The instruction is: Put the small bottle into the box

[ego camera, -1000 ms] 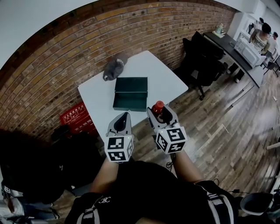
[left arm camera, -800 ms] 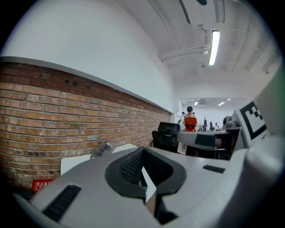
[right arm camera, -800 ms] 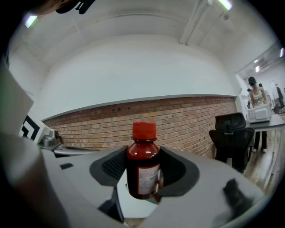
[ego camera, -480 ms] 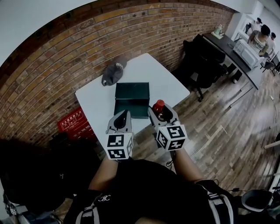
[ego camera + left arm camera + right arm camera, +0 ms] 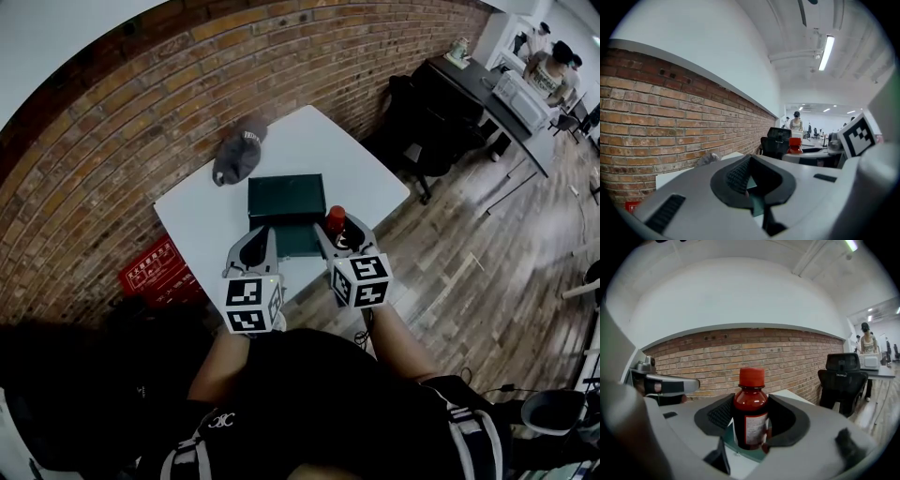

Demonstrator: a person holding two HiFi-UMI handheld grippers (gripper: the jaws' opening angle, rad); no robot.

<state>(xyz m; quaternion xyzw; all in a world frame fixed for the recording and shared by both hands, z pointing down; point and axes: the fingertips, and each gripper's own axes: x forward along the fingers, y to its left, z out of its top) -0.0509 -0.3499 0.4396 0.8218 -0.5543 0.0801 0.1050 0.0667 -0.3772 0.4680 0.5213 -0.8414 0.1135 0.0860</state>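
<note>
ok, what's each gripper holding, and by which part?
Right gripper clamps the small bottle by its body, below the red cap. Left gripper holds nothing, jaws together.

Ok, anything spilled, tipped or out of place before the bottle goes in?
Nothing spilled or damaged. The small bottle is upright and capped in the right gripper, and the box rests flat on the table. The only stray item is a grey cap lying beyond the box.

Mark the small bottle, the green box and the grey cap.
small bottle (image 5: 752,423): right gripper view, on its label.
green box (image 5: 286,197): head view, on its upper dark green panel.
grey cap (image 5: 236,155): head view, on its crown.
</note>
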